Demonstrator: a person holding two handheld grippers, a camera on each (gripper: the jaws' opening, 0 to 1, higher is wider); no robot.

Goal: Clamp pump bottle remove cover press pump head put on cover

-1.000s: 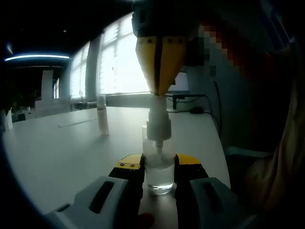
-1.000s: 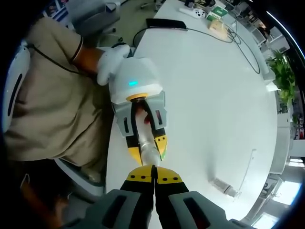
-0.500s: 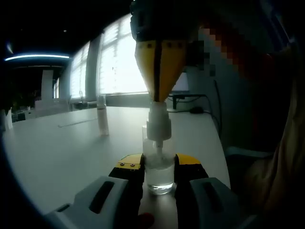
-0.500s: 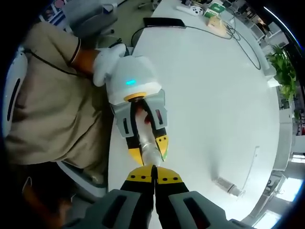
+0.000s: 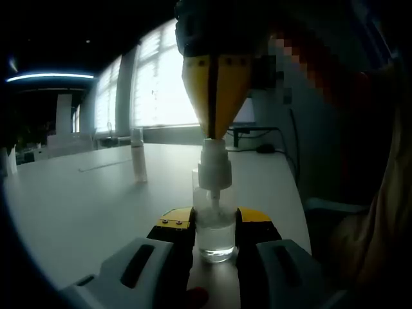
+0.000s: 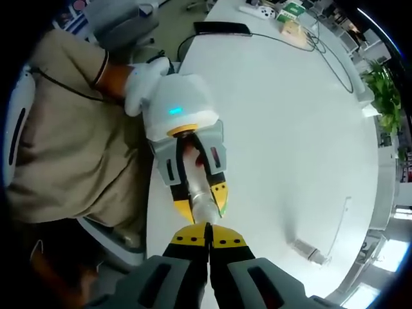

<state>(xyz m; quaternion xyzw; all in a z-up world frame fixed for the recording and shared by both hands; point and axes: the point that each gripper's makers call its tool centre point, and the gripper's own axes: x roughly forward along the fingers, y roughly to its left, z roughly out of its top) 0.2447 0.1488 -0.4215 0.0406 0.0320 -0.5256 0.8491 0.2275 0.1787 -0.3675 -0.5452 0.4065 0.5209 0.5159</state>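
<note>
— How is the left gripper view set?
— It is held low over the table (image 5: pixel 77 206), facing level towards the windows (image 5: pixel 161 84), very near the pump bottle (image 5: pixel 214 212).
— And the right gripper view?
— It is aimed steeply down from above, close over the same bottle (image 6: pixel 201 205), with the tabletop (image 6: pixel 290 141) spread beyond.
— What is shared?
— The bottle, the table and the small cover (image 5: pixel 138 154) (image 6: pixel 304 248) lying apart are seen in both.
</note>
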